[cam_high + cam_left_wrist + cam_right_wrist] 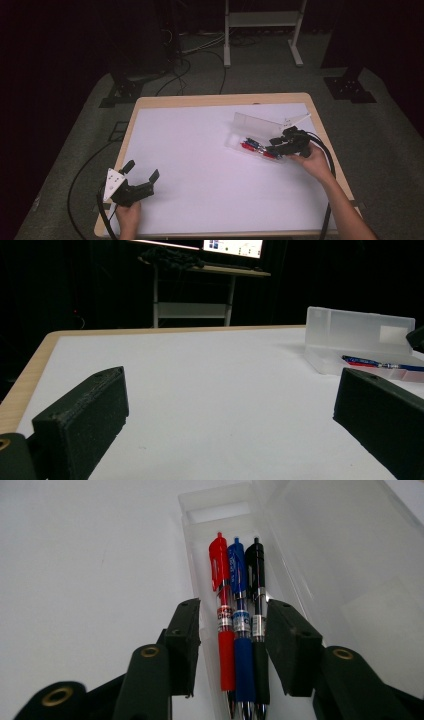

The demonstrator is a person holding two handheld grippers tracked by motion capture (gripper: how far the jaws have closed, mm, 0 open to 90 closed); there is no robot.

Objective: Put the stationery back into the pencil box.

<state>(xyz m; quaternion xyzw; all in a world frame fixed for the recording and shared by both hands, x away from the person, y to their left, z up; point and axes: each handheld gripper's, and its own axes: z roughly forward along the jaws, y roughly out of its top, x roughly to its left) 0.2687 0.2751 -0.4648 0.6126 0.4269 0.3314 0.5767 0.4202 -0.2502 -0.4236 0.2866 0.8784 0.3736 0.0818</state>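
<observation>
Currently, a white-topped table [200,165] is being used as the work surface, with a clear plastic pencil case [252,131] lying open at its far right, lid tilted up behind the tray. Three retractable pens are being stored side by side in the tray: a red pen [223,615], a blue pen [240,615] and a black pen [256,610], each touching its neighbour, the black one nearest the lid side.

The right gripper [232,635] is being held just above the tray, its jaws apart and straddling all three barrels without pressing on any. The left gripper [141,172] is being rested near the table's near left corner, well apart from the case, jaws wide apart and holding nothing.

Judged from this, pens are being placed into the case. For a clean withdrawal, the jaws are best being lifted straight up along their own line, so that no pad is dragging a barrel sideways or nudging the light tray. The lid is being left unobstructed.
</observation>
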